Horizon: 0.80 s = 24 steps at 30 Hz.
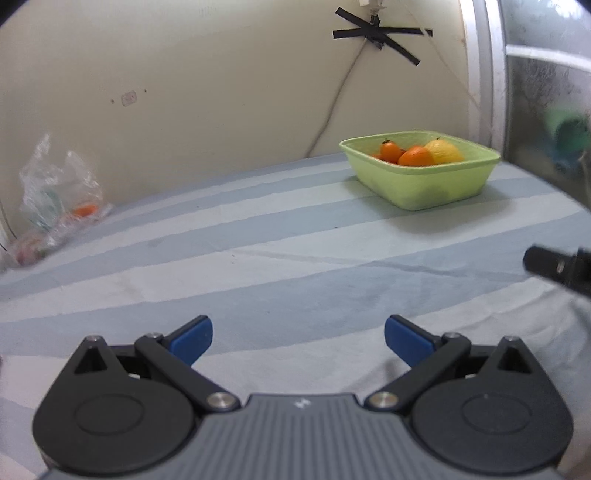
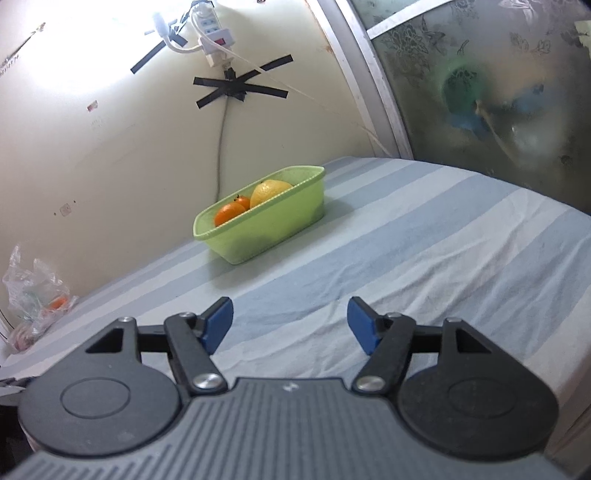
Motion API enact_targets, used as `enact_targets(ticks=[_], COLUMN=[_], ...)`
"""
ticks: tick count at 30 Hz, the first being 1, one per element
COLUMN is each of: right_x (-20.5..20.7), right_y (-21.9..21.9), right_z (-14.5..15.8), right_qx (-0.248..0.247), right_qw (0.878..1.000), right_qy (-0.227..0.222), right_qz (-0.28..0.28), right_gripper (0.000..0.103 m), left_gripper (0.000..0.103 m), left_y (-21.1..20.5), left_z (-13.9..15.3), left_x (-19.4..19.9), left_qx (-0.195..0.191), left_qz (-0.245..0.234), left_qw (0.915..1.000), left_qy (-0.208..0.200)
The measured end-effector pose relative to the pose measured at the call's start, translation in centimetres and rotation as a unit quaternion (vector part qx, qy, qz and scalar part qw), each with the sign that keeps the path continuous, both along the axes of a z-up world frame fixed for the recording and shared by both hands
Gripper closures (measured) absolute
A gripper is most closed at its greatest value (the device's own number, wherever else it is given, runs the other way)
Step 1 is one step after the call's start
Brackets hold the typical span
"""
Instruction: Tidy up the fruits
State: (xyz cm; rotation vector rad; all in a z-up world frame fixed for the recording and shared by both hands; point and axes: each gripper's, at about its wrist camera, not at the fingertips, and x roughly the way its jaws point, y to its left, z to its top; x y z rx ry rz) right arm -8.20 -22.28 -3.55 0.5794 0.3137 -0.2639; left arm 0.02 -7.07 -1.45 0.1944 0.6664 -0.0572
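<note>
A light green basket [image 1: 436,184] [image 2: 273,225] stands on the striped bedsheet near the wall. Inside it lie a yellow lemon [image 1: 445,150] [image 2: 267,191] and small oranges [image 1: 415,157] [image 2: 229,214]. At the far left, a crumpled clear plastic bag [image 1: 59,192] [image 2: 33,291] holds another orange fruit [image 1: 85,210] [image 2: 57,303]. My left gripper [image 1: 298,339] is open over bare sheet, well short of the basket, with nothing between its blue pads. My right gripper [image 2: 291,325] is open too, empty, with the basket ahead and slightly left.
The striped sheet [image 1: 258,258] covers the surface up to a cream wall with black tape and a hanging cable [image 1: 376,33]. A frosted glass panel in a metal frame [image 2: 480,92] bounds the right side. A black part of the other gripper [image 1: 557,266] juts in at the right edge.
</note>
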Motion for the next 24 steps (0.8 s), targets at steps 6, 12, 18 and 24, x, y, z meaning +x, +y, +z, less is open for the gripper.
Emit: enact_targets(ticks=[6,12,18,24], right_x=[2.7,4.7,4.0,4.0], right_y=[-1.2,-2.7,-3.0,-2.8], right_z=[0.6,0.2,-0.1,-0.1], right_qx=[-0.020,-0.001,0.009,0.010], right_qw=[0.999,0.999,0.999,0.999], right_qy=[-0.017,-0.022,-0.029,-0.029], right_qz=[-0.020,-0.039,-0.031,-0.029], right_gripper=[0.030,0.029,0.024,0.023], left_gripper=[0.000,0.000,0.000,0.000], left_y=[-0.7,-0.1,-0.4,-0.1], left_z=[-0.4,-0.6,-0.9,-0.9], left_x=[0.5,1.3,1.7,1.8], left_qx=[0.037,0.028,0.023,0.017], left_qz=[0.015,0.029,0.036,0.039], left_qw=[0.9992,0.9991,0.9990,0.9990], left_qy=[-0.006,0.011,0.013,0.014])
